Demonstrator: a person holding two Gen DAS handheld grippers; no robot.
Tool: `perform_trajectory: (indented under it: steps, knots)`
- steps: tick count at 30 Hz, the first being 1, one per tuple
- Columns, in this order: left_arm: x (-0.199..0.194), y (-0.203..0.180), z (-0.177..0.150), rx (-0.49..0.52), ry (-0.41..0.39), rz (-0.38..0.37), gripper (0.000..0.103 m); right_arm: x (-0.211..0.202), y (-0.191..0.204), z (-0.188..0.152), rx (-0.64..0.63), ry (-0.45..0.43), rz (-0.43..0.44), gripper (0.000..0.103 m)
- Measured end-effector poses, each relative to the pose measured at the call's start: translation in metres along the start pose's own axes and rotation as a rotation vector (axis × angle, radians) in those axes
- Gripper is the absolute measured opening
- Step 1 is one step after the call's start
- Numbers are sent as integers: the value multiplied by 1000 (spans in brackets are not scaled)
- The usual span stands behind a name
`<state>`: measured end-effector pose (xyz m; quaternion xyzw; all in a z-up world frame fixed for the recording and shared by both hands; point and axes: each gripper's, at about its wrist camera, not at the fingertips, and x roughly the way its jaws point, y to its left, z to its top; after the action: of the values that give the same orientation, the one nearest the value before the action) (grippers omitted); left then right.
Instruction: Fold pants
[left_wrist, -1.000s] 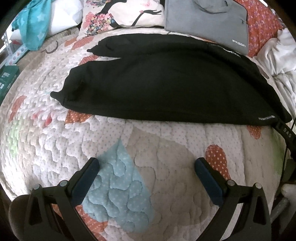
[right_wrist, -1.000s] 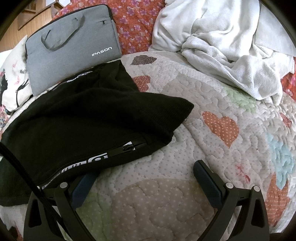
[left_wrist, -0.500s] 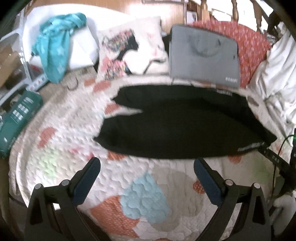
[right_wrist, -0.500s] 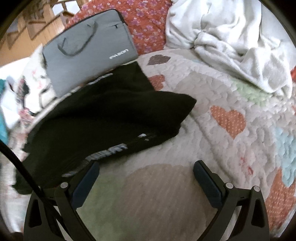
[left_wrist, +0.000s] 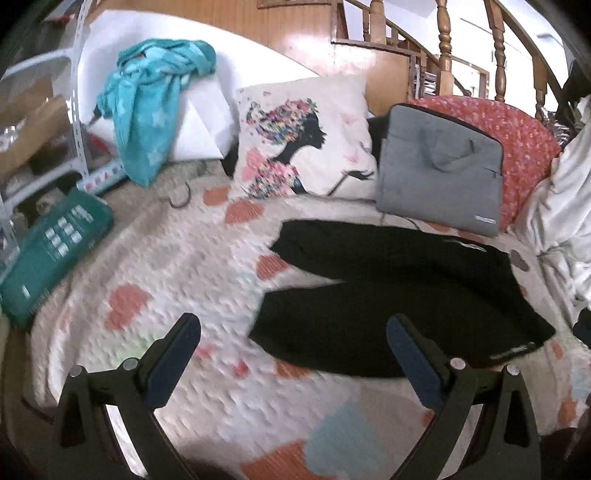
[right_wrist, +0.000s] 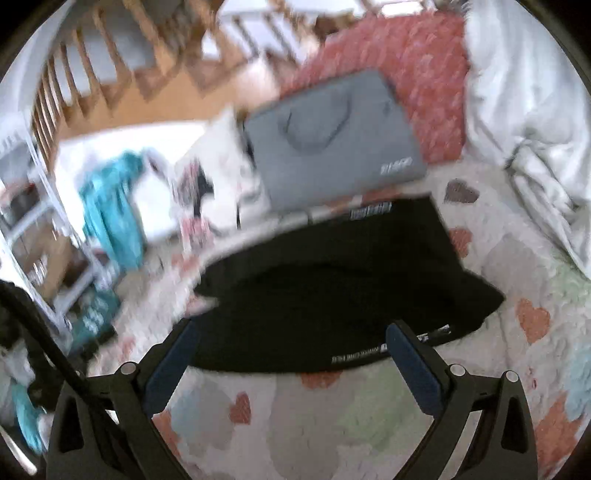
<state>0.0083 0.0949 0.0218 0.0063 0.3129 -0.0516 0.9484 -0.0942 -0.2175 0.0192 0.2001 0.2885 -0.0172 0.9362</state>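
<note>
Black pants (left_wrist: 399, 295) lie flat on the quilted bed (left_wrist: 177, 273), legs pointing left and waist at the right; they also show in the right wrist view (right_wrist: 332, 295). My left gripper (left_wrist: 291, 332) is open and empty, held above the quilt short of the leg ends. My right gripper (right_wrist: 291, 332) is open and empty, raised above the near edge of the pants. Neither touches the cloth.
A grey laptop bag (left_wrist: 439, 181) and a printed pillow (left_wrist: 306, 147) lean behind the pants. A white blanket (right_wrist: 532, 122) is heaped at the right. A teal cloth (left_wrist: 151, 107) and a green box (left_wrist: 51, 254) are at the left.
Both grippers have pulled back and up from the pants, which now look smaller and farther off. The pants have not moved. Both stay open.
</note>
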Motion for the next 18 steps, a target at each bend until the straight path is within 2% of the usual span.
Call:
perform_trajectory:
  steps: [3,4,5,6,7,8,10,11,14,16,18]
  knots:
    - [10,9,16,-3,5,-30,101,4,25,13,-177,-91,-163,103]
    - [17,13,24,-11,15,-57,101,3,32,20,-232,-154,-230,103]
    - [23,16,31,-15,26,-76,101,0,42,29,-282,-248,-336,103]
    - [34,19,41,-16,49,-95,101,1,41,40,-288,-283,-403,103]
    - [43,21,49,-9,68,-103,101,11,38,55,-286,-267,-440,103]
    - [53,21,57,0,85,-108,101,23,30,71,-276,-187,-392,103]
    - [80,21,75,20,114,-117,101,59,9,102,-217,-22,-288,94]
    - [95,21,83,25,128,-118,101,70,2,110,-202,13,-279,87]
    - [143,21,104,29,177,-142,101,129,-19,142,-265,119,-313,86]
    - [180,22,115,24,214,-167,101,153,-28,151,-284,184,-277,86]
    - [215,24,123,11,269,-196,101,192,-42,165,-265,273,-197,86]
